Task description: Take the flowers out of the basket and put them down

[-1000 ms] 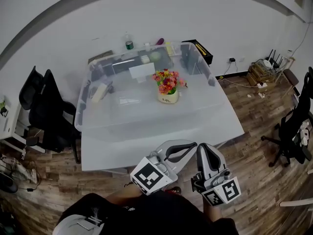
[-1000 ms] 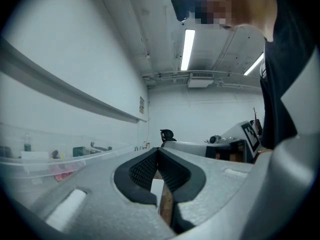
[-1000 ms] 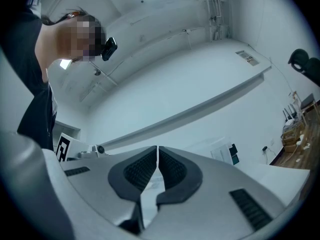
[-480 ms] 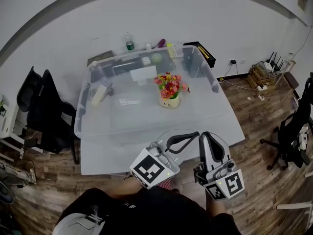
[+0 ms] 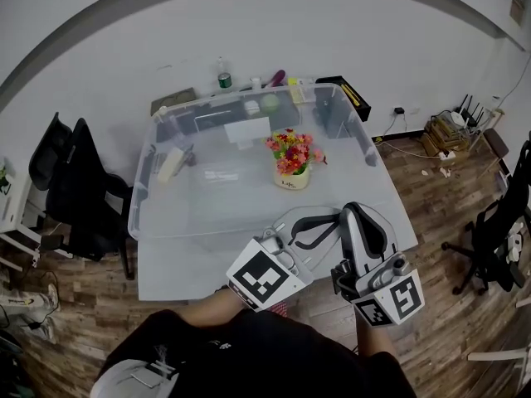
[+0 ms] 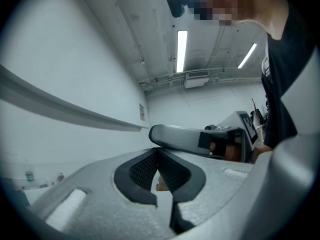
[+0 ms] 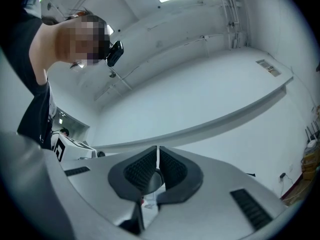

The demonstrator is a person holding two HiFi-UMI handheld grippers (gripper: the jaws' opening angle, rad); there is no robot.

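The person is holding both grippers side by side, just short of the clear bin (image 5: 143, 191) on the desk (image 5: 182, 259). The left gripper (image 5: 325, 223) is lying level, angling across toward the right gripper (image 5: 358, 214), which is tipping slightly upward toward the bin. Both are pressed closed, gripping nothing. The flowers (image 5: 290, 149) are standing in their basket (image 5: 292, 179) inside the bin.

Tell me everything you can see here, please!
table: one, white, middle of the room
clear tub: one, see-through, on the table
flowers: one bunch, red, pink and yellow, inside the tub
pot: one, cream, holding the flowers
bottle: one, green cap, behind the tub
office chairs: two, black, left of the table
left gripper: one, grey, jaws shut, empty
right gripper: one, grey, jaws shut, empty
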